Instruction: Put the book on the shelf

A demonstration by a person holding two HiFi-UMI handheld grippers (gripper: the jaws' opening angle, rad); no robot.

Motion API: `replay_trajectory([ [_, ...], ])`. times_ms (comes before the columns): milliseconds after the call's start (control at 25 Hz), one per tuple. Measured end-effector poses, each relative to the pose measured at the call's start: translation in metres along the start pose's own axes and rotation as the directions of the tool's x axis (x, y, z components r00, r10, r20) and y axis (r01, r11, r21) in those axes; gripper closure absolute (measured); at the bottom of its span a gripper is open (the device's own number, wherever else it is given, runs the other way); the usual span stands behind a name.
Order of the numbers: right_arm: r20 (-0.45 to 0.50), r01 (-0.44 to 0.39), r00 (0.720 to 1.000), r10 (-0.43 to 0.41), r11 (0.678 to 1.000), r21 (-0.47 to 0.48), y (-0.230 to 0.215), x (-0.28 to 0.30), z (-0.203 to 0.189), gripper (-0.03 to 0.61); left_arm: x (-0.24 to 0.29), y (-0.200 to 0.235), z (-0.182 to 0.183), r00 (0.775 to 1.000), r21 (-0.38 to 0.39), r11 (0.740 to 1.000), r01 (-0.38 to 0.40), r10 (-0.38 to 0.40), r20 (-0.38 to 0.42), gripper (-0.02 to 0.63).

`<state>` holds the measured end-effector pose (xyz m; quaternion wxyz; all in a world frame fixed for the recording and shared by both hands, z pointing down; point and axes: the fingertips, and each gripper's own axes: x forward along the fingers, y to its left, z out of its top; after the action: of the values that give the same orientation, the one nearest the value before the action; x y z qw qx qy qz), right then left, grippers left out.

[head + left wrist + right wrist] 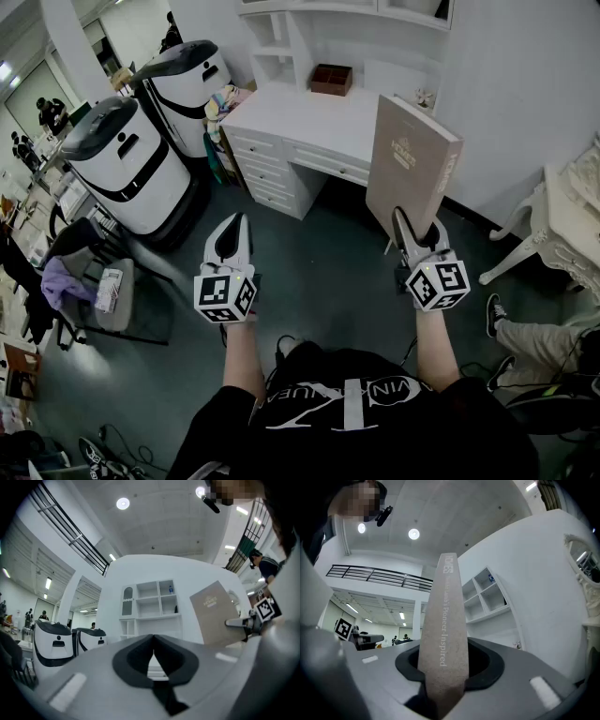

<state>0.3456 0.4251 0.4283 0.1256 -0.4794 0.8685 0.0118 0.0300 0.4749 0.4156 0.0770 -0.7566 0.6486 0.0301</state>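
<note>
In the head view, your right gripper (pixel 405 225) holds the book (pixel 412 155) by its lower edge. The book rises straight out of the jaws with its long axis along them. The shelf (pixel 281 45) lies ahead, beyond the white desk (pixel 309 117), so I judge this hand makes the reach. Your left gripper (pixel 234 230) hangs beside it, apart. In the left gripper view its jaws are pressed together with nothing between them; the book (pixel 216 613) stands to the right and the shelf (pixel 150 602) straight ahead. In the right gripper view the jaws clamp the spine of the book (pixel 443 634), a beige, cloth-like hardcover with pale lettering.
</note>
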Motion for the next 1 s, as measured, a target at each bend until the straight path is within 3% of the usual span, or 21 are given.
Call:
replay_trajectory([
  [600,-0.023,-0.017,1.000,0.017,1.000,-0.021,-0.010,0.004,-0.010,0.400,0.012,0.002,-0.012,0.999,-0.018,0.999,-0.033,0.033,-0.017,0.614],
  [1000,-0.014,-0.002,1.000,0.002,1.000,-0.025,-0.029,0.042,-0.018,0.400,0.056,0.018,-0.025,1.000,-0.010,1.000,-0.011,0.011,-0.027,0.614],
])
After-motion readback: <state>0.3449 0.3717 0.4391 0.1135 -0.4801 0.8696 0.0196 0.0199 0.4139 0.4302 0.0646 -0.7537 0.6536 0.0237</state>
